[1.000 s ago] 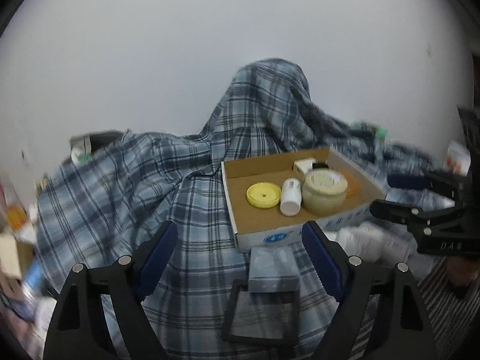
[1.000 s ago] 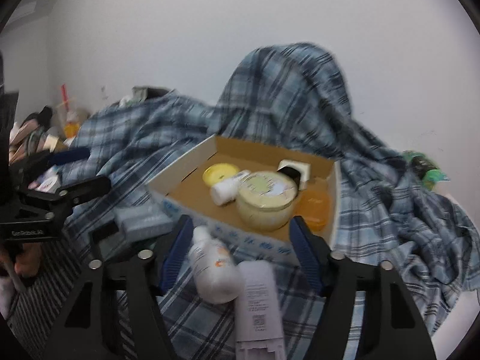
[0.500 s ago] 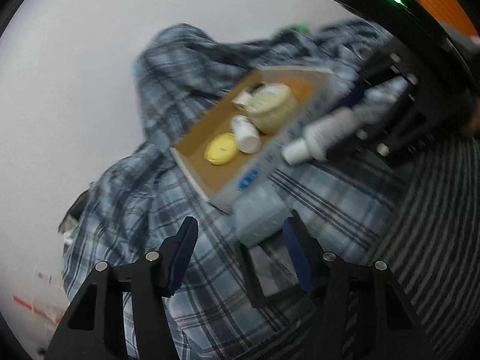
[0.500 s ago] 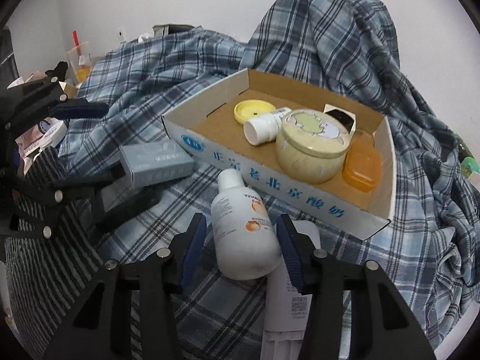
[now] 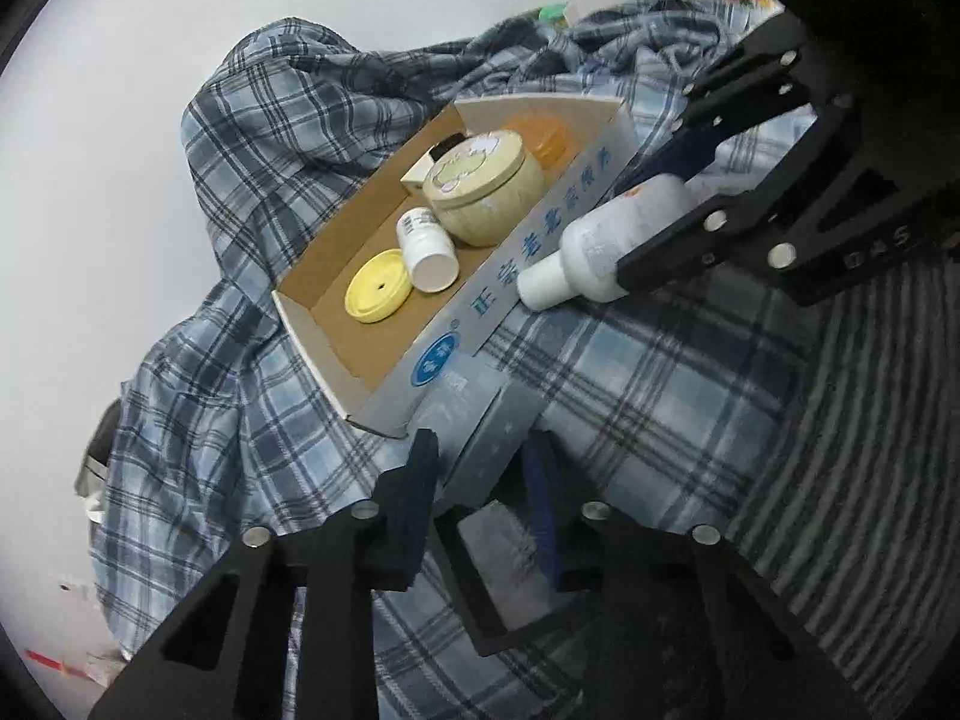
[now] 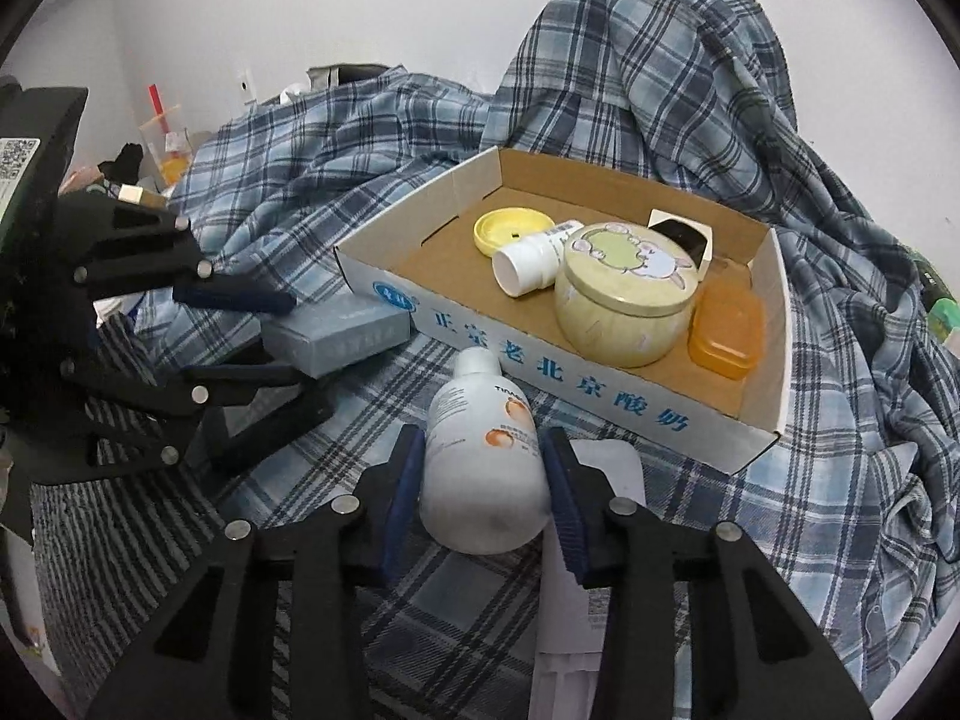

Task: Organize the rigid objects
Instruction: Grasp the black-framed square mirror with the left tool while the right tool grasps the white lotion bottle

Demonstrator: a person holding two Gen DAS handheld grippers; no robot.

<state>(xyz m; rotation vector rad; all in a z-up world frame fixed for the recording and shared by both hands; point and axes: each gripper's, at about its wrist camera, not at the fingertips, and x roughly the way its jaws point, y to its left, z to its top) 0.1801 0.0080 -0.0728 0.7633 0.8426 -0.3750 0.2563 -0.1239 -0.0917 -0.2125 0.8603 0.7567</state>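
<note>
A shallow cardboard box (image 6: 606,397) (image 5: 480,306) lies on a plaid cloth and holds a yellow lid (image 6: 510,229), a small white bottle (image 6: 531,261), a cream round tin (image 6: 624,294), an orange case (image 6: 726,330) and a small white-black box (image 6: 681,234). My right gripper (image 6: 483,489) is shut on a white lotion bottle (image 6: 480,462), which also shows in the left wrist view (image 5: 606,246), just in front of the box. My left gripper (image 5: 480,480) is closed around a grey carton (image 5: 486,438) (image 6: 342,330) beside the box's near corner.
A black frame (image 5: 516,588) lies under the grey carton. A white flat tube (image 6: 594,546) lies under the lotion bottle. The plaid cloth (image 6: 660,72) rises in a hump behind the box. Clutter with a cup (image 6: 168,144) sits at far left.
Both grippers moved forward and closed: the right one on the white lotion bottle, the left one on the grey carton. The left view has tilted.
</note>
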